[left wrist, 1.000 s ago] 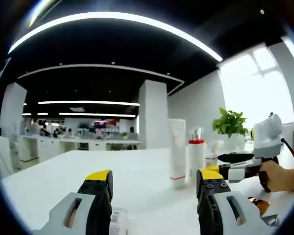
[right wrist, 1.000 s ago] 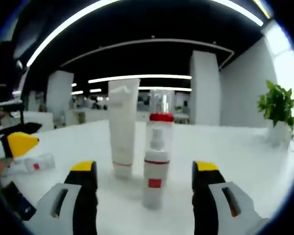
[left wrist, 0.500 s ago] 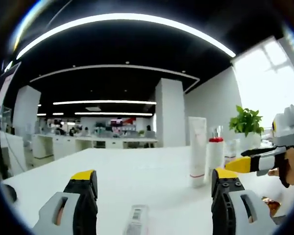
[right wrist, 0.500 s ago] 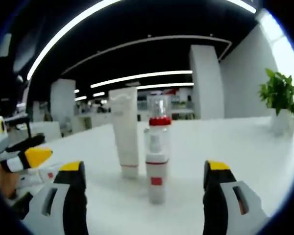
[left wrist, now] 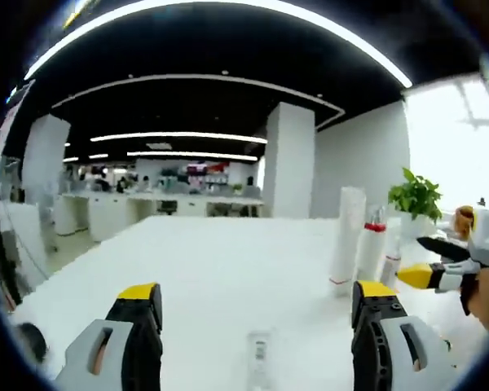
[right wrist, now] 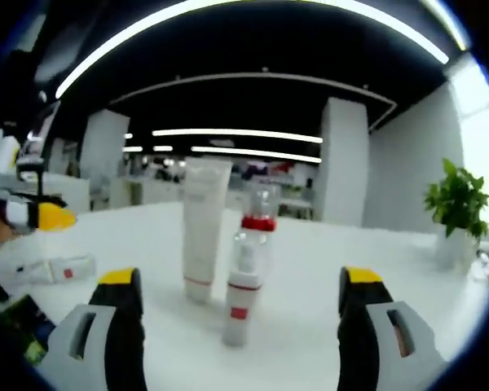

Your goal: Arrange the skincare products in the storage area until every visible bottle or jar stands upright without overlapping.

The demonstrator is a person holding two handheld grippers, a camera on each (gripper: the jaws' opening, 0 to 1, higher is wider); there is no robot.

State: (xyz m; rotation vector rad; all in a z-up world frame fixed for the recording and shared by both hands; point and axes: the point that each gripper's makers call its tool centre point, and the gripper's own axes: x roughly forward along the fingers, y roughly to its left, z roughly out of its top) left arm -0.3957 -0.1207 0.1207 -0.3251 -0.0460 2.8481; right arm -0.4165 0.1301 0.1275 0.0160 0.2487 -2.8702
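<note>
A tall white tube stands upright on its cap on the white table. Just in front of it stands a clear pump bottle with a red collar. My right gripper is open, short of the bottle, and its jaws hold nothing. A small tube with a red mark lies flat at the left. In the left gripper view that small tube lies low between the jaws of my open left gripper. The white tube and pump bottle stand at the right, near the right gripper.
A potted plant stands far right on the table. A dark object with some green lies at the lower left. The left gripper, held by a hand, reaches in from the left. Broad bare tabletop stretches ahead.
Both cameras have shifted. The lying small tube now sits centred between my left jaws. The standing tube and pump bottle have not moved, and both grippers stay open.
</note>
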